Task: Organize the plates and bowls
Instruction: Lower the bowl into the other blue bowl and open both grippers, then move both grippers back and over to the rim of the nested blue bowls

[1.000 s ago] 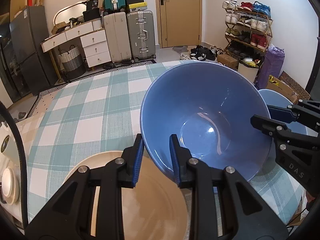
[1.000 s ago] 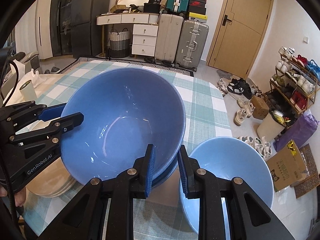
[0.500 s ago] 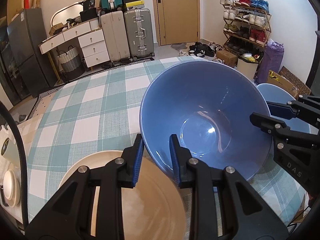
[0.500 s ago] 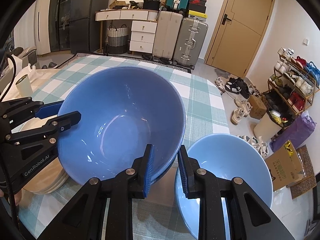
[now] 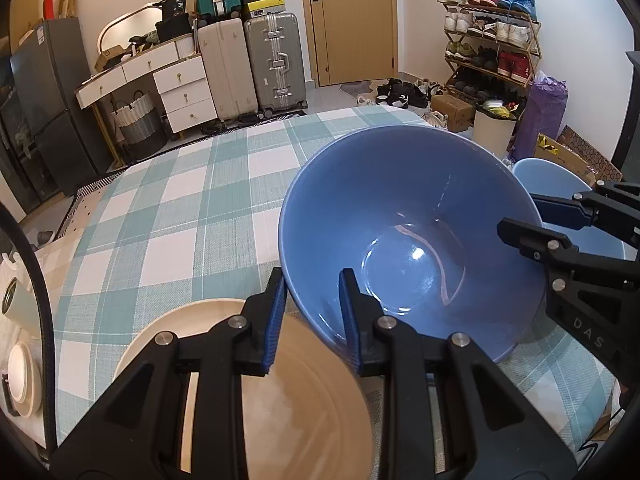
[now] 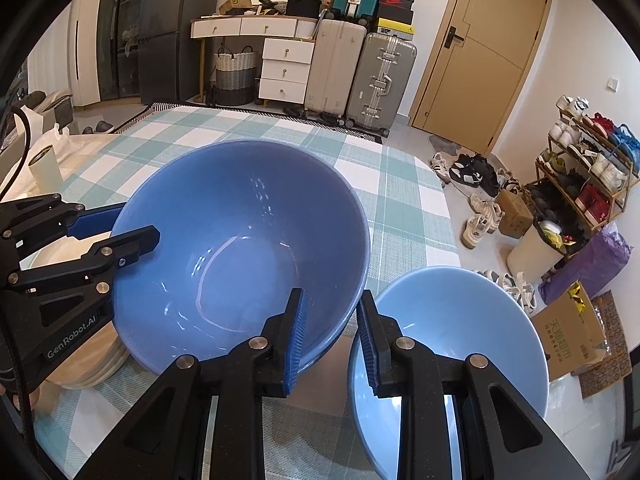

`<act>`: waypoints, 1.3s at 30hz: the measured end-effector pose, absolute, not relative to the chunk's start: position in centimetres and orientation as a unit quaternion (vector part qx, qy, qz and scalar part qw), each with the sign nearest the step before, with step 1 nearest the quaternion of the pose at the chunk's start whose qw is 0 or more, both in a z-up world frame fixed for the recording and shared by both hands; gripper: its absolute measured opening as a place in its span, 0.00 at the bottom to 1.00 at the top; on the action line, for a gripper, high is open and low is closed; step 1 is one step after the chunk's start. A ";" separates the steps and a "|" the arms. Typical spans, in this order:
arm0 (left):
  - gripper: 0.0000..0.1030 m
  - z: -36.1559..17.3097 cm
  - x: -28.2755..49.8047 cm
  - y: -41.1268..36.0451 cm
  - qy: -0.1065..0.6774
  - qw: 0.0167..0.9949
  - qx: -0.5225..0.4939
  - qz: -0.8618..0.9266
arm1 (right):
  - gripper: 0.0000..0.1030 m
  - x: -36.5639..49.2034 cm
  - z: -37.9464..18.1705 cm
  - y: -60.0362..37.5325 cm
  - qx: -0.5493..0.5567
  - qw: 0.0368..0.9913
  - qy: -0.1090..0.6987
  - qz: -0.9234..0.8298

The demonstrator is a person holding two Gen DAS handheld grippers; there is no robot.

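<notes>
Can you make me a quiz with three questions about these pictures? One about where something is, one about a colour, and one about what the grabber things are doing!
1. Where is the light blue bowl compared with the big blue bowl?
A) inside it
B) beside it
C) upside down on top of it

2. What colour are the plates?
A) red
B) black
C) cream

3. What are the left gripper and the right gripper doing?
A) both grip the big blue bowl's rim
B) both hang far away from it
C) each holds a plate

Answers:
1 B: the light blue bowl sits next to the big one, on the right gripper's side.
2 C: the plates are pale cream.
3 A: each gripper's jaws are closed over the rim, one finger inside and one outside.
</notes>
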State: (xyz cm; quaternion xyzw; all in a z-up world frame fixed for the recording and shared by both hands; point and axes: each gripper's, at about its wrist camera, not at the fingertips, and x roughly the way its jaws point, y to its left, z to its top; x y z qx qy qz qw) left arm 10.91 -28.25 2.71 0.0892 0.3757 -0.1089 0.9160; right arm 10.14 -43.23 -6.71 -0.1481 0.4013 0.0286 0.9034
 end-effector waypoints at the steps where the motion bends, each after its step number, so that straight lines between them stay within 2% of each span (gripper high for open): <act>1: 0.22 2.8 10.7 -28.3 0.376 0.916 0.089 -0.109 | 0.24 10.2 -6.8 -43.2 -0.149 0.903 0.401 0.028; 20: 0.22 1.9 10.7 -27.8 0.379 0.914 0.089 -0.111 | 0.29 10.7 -6.9 -43.2 -0.161 0.900 0.403 0.034; 23: 0.26 2.3 10.6 -27.7 0.379 0.914 0.084 -0.114 | 0.36 10.7 -6.6 -43.2 -0.149 0.901 0.404 0.043; 24: 0.31 2.5 10.5 -27.7 0.378 0.915 0.080 -0.118 | 0.43 10.6 -6.3 -43.3 -0.146 0.903 0.402 0.043; 25: 0.39 3.0 10.1 -27.7 0.377 0.915 0.076 -0.121 | 0.50 10.4 -5.9 -43.5 -0.142 0.905 0.398 0.044; 26: 0.44 3.2 9.9 -27.6 0.374 0.916 0.072 -0.124 | 0.53 10.3 -5.6 -43.6 -0.138 0.907 0.395 0.046; 28: 0.62 4.0 9.4 -27.6 0.366 0.919 0.068 -0.127 | 0.67 9.9 -4.8 -43.9 -0.129 0.911 0.388 0.050; 30: 0.72 4.7 8.8 -27.6 0.355 0.923 0.067 -0.134 | 0.76 9.4 -4.0 -44.3 -0.123 0.915 0.380 0.053; 39: 0.80 8.1 5.9 -29.1 0.334 0.928 0.070 -0.152 | 0.95 6.9 -0.6 -45.6 -0.108 0.929 0.351 0.043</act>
